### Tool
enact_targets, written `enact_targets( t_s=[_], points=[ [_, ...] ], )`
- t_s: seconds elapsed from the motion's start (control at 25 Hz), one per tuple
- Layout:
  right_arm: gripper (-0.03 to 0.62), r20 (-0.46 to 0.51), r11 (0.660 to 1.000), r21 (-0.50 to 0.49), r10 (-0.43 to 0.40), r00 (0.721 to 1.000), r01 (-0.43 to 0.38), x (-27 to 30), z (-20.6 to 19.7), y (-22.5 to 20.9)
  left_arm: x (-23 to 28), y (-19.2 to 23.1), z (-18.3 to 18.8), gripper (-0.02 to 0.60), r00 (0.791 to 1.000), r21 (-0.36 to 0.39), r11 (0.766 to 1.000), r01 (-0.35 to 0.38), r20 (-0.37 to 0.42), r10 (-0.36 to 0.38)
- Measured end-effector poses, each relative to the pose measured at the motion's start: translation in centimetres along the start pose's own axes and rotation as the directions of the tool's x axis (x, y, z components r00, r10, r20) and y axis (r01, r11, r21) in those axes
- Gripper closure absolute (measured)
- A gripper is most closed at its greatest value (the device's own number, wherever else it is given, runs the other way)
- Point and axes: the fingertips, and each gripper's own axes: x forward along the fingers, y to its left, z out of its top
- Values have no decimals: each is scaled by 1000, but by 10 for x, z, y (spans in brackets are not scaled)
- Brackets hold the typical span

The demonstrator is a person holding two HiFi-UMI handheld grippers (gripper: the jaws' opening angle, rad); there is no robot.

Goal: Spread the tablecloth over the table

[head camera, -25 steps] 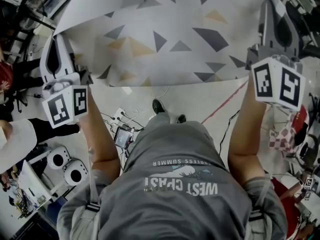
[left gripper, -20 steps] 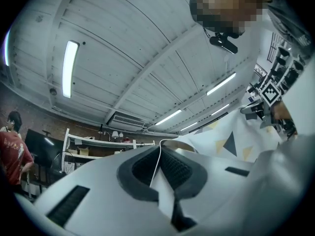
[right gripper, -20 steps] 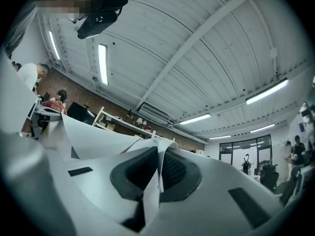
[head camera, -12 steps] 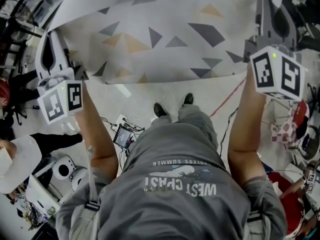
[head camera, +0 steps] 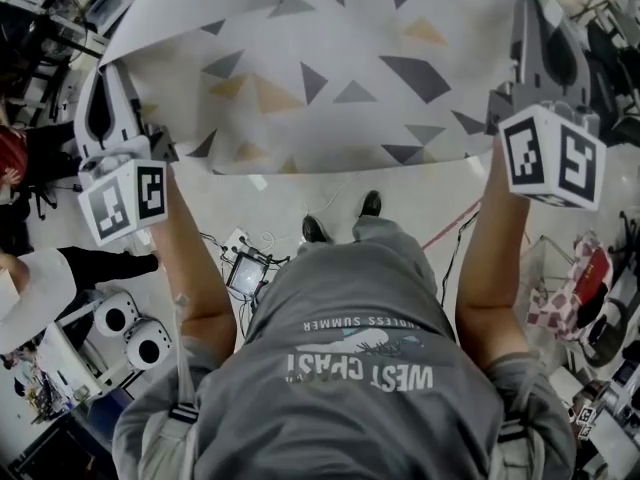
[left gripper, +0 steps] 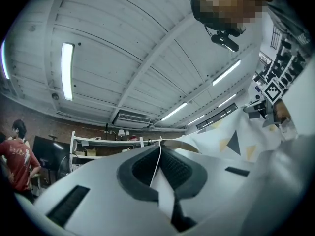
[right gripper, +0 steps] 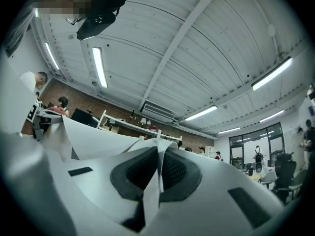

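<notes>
Holding the cloth (head camera: pixel 330 68) up in the air, both tongs are clamped on it, one at each end of its near hem. The left tongs (head camera: pixel 112 73) are shut on the left end. In the left gripper view their dark pads (left gripper: pixel 138 171) press together with a thin fold of white fabric running up between them. The right tongs (head camera: pixel 535 8) grip the right end the same way, pads closed on a crease that stands up between them.

Between the two tongs the cloth spreads as a broad, slightly sagging sheet, white with grey and tan triangles, reaching away from the person beyond the tips. Both tongs point away from the person and a little upward, and each has its marker cube (head camera: pixel 122 200) at the near end, over the forearm.

Below the hem, between the tongs, the person's shoes (head camera: pixel 315 230) stand on the pale floor (head camera: pixel 400 193). A red line (head camera: pixel 450 225) crosses the floor toward the right tongs' side, and cables (head camera: pixel 262 240) lie toward the left.

Each gripper view looks past the fabric to a white ceiling (right gripper: pixel 197 58) with strip lights (left gripper: pixel 67 70).
</notes>
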Motion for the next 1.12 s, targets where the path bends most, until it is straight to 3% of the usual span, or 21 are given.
enact_targets(
  t_s=[0.68,0.96,1.12],
  points=[
    [580,10,986,59,154,988,-154,95,-59,-24,37,-6,-30,581,985,60,987,-150,-76,154],
    [580,-72,987,65,155,985,-150,112,-86,-17,47,13,-57,581,980,50,988,-146,-126,151],
    [580,-112,990,40,136,984,-132,122,-105,1,58,27,-95,581,981,14,992,-124,-147,125]
  ],
)
